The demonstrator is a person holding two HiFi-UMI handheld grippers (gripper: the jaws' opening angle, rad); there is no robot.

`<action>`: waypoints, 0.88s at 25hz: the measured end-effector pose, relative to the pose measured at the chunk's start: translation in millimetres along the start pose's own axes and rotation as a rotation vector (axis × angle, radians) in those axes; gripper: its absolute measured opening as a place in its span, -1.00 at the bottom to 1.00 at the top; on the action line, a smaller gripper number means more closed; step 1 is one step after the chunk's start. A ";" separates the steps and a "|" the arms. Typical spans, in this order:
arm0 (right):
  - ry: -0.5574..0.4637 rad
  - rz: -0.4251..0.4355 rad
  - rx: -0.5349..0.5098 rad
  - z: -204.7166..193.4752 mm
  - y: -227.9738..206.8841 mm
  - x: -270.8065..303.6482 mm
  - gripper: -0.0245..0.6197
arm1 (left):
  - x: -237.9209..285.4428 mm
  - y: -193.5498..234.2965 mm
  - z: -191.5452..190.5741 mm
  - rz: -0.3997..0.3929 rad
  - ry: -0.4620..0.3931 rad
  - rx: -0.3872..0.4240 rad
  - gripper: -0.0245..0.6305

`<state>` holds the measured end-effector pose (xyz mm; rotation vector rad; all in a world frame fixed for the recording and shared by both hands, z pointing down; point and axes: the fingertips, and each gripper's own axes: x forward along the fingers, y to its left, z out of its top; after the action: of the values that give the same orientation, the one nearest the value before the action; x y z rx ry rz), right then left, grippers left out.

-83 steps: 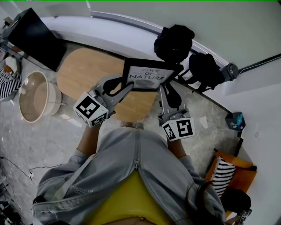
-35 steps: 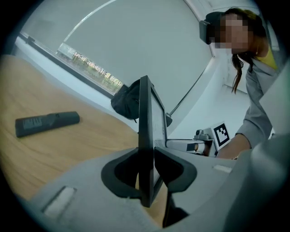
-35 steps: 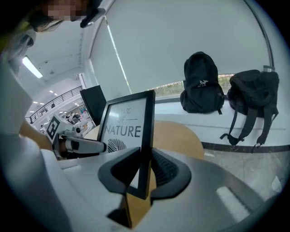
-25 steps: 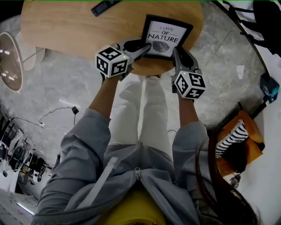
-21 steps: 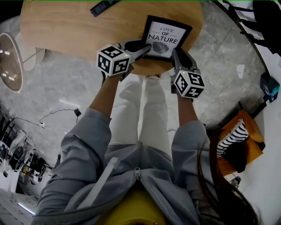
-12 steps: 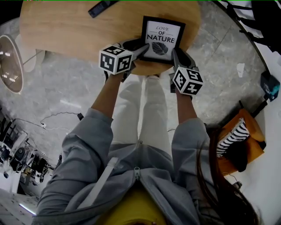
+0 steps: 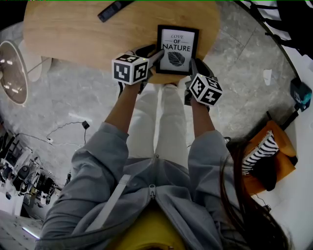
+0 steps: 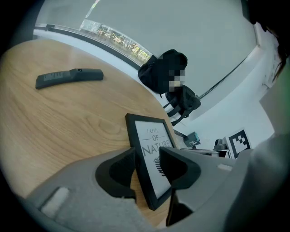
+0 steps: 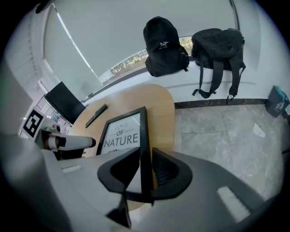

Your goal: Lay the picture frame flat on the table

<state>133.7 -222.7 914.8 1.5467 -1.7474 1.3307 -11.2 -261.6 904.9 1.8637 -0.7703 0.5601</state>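
The black picture frame [image 7: 177, 49], with a "LOVE OF NATURE" leaf print, lies face up on the wooden table [image 7: 73, 34], its near edge at the table's front rim. My left gripper [image 7: 155, 54] is at the frame's left near corner. In the left gripper view the frame [image 8: 152, 149] sits between the left gripper's [image 8: 146, 156] jaws, which are opening wide and no longer press on it. My right gripper [image 7: 193, 66] is at the frame's right near corner. In the right gripper view the frame's [image 9: 121, 133] right edge is pinched between the right gripper's [image 9: 145, 156] pads, which are starting to open.
A dark remote [image 7: 111, 9] lies farther back on the table. Two black backpacks [image 9: 165, 41] [image 9: 217, 50] rest on the window ledge beyond. An orange chair with a striped cushion [image 7: 264, 151] stands on the floor at the right, a round tub [image 7: 12, 73] at the left.
The frame has turned from a slant to square with the table edge and shifted slightly back. The left gripper's jaws have spread apart around its corner. Both grippers stay at the near corners.
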 end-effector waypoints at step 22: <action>-0.414 0.048 -0.252 185.8 99.5 -270.3 -0.93 | -207.8 -225.4 157.1 0.059 -0.400 0.377 -0.91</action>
<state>161.4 -259.6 575.2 1.7264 -2.1136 0.8049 14.5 -285.4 562.2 2.3500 -1.0371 0.3895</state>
